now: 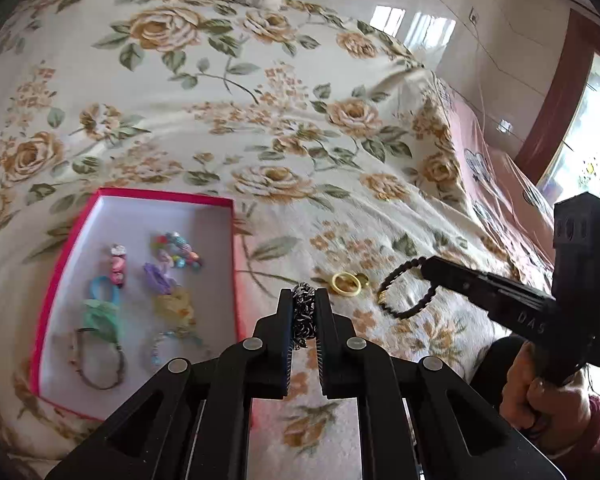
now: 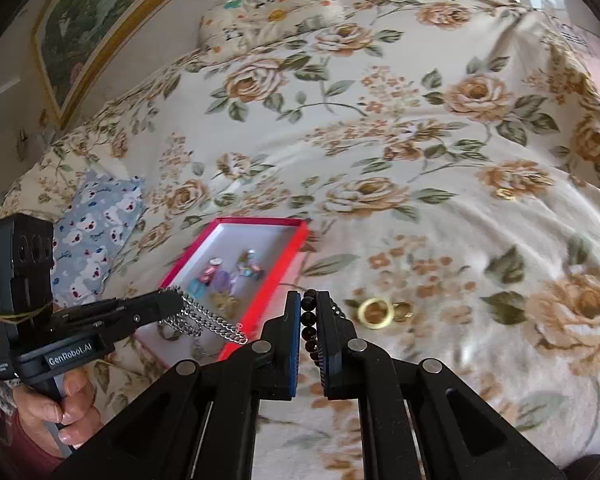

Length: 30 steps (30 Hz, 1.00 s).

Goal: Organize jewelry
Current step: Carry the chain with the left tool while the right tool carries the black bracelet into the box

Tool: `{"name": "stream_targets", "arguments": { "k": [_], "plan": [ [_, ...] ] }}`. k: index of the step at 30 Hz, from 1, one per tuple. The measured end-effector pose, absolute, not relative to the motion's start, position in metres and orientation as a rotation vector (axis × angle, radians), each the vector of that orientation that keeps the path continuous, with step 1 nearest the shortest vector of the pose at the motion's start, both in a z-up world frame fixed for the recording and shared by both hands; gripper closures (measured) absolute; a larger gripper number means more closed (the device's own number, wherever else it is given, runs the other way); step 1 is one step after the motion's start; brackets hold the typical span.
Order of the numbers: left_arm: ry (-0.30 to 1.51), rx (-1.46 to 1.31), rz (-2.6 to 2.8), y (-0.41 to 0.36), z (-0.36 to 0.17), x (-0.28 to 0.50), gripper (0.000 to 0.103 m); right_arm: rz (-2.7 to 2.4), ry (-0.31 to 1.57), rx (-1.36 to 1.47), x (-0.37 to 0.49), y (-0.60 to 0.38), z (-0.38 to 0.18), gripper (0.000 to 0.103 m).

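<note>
left gripper (image 1: 304, 300) pinching silver chain (image 2: 204, 320) | right gripper (image 2: 309, 300) clamping bead bracelet (image 1: 408, 292) | lowering each gently into red tray (image 1: 168, 194)

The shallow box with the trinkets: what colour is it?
Red rim, white inside; clearest in left wrist view.

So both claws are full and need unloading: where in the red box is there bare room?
The red box has bare white floor along its far end, between the back wall and the colourful clips. The near half is crowded with the thin cord bracelet and other trinkets. The left claw holds the silver chain, the right claw the dark bead bracelet.
</note>
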<state>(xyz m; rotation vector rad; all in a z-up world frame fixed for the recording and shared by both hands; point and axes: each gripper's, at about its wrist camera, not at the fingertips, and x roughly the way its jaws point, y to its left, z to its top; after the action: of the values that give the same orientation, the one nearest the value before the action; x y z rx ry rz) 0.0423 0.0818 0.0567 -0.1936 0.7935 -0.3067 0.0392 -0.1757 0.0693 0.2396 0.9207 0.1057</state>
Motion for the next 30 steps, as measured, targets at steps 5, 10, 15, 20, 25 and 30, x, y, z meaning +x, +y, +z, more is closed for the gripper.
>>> {"name": "stream_targets", "arguments": {
  "k": [5, 10, 15, 20, 25, 30],
  "plan": [
    [0.785, -0.207, -0.264, 0.101, 0.061, 0.03, 0.095, 0.169, 0.929, 0.227, 0.044, -0.15, 0.067, 0.096],
    [0.788, -0.23, -0.217, 0.121, 0.061, 0.023, 0.095, 0.239, 0.947, 0.21, 0.052, -0.121, 0.061, 0.096],
    [0.796, -0.252, -0.178, 0.138, 0.059, 0.015, 0.095, 0.296, 0.97, 0.204, 0.058, -0.097, 0.053, 0.096],
    [0.807, -0.269, -0.153, 0.15, 0.054, 0.009, 0.095, 0.351, 0.998, 0.195, 0.064, -0.073, 0.043, 0.096],
    [0.83, -0.3, -0.141, 0.16, 0.045, 0.009, 0.095, 0.4, 1.03, 0.184, 0.068, -0.05, 0.031, 0.096],
    [0.852, -0.314, -0.129, 0.168, 0.034, 0.013, 0.095, 0.437, 1.061, 0.179, 0.071, -0.033, 0.018, 0.096]
  ]
}}
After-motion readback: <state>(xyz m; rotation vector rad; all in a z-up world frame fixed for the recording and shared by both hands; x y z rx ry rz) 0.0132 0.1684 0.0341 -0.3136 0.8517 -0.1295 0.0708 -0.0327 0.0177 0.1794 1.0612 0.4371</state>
